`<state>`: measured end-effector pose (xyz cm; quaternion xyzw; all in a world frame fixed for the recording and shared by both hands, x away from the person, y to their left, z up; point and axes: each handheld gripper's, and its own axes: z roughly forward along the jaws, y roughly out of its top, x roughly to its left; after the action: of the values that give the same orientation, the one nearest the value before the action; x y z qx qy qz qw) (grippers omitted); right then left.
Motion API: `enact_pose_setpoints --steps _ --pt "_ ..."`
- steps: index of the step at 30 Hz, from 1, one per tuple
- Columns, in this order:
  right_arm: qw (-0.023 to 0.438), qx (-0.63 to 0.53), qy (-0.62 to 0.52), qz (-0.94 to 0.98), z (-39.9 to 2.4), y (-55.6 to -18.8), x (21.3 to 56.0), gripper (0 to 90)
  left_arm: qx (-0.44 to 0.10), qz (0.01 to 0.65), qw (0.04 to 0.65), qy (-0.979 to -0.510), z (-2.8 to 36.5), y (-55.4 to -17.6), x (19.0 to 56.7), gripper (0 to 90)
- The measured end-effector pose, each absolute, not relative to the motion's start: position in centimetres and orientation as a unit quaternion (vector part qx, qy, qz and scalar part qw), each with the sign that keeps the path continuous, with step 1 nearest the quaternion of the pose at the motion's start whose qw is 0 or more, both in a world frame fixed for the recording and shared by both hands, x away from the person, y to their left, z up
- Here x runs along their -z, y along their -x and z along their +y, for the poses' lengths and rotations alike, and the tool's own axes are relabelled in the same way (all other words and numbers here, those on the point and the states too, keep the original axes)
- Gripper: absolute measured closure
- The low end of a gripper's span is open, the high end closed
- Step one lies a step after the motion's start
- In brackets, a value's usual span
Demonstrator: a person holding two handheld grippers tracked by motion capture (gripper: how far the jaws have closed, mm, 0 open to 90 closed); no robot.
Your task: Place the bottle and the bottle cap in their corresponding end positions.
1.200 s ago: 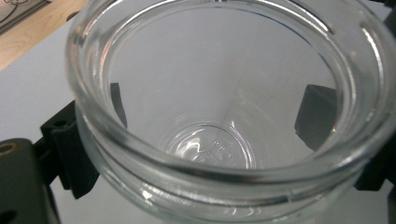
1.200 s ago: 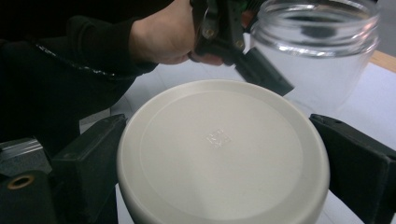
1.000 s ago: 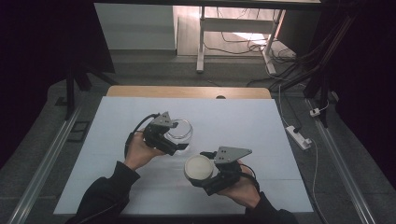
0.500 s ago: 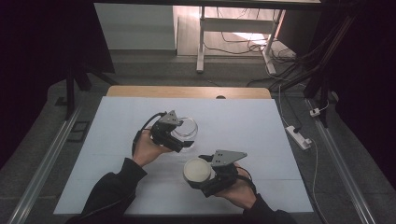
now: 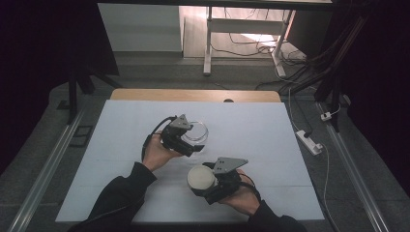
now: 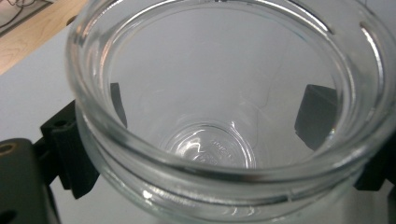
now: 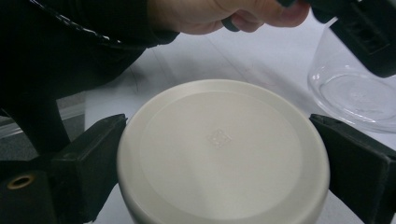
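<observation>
White table cover (image 5: 270, 130); power strip (image 5: 307, 141) off right edge; cables (image 5: 251, 36) beyond.

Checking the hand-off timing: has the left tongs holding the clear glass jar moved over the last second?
Yes. The left tongs with the clear glass jar shifted right, away from the white mat's left edge.

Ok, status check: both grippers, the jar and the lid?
Left gripper shut on glass jar, empty. Right gripper shut on cream lid, beside the jar, not on it. Nothing between them.
</observation>
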<state>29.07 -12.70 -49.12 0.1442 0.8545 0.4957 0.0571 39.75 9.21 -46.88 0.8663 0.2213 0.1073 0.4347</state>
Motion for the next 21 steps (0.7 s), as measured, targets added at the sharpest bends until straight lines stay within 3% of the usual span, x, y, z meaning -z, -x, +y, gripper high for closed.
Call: enact_pose_setpoints --steps 21 --pt "0.061 -0.472 -0.147 0.867 -11.3 -30.3 51.6 7.5 -0.114 0.237 0.433 -0.862 9.1 -41.0 48.5 7.4"
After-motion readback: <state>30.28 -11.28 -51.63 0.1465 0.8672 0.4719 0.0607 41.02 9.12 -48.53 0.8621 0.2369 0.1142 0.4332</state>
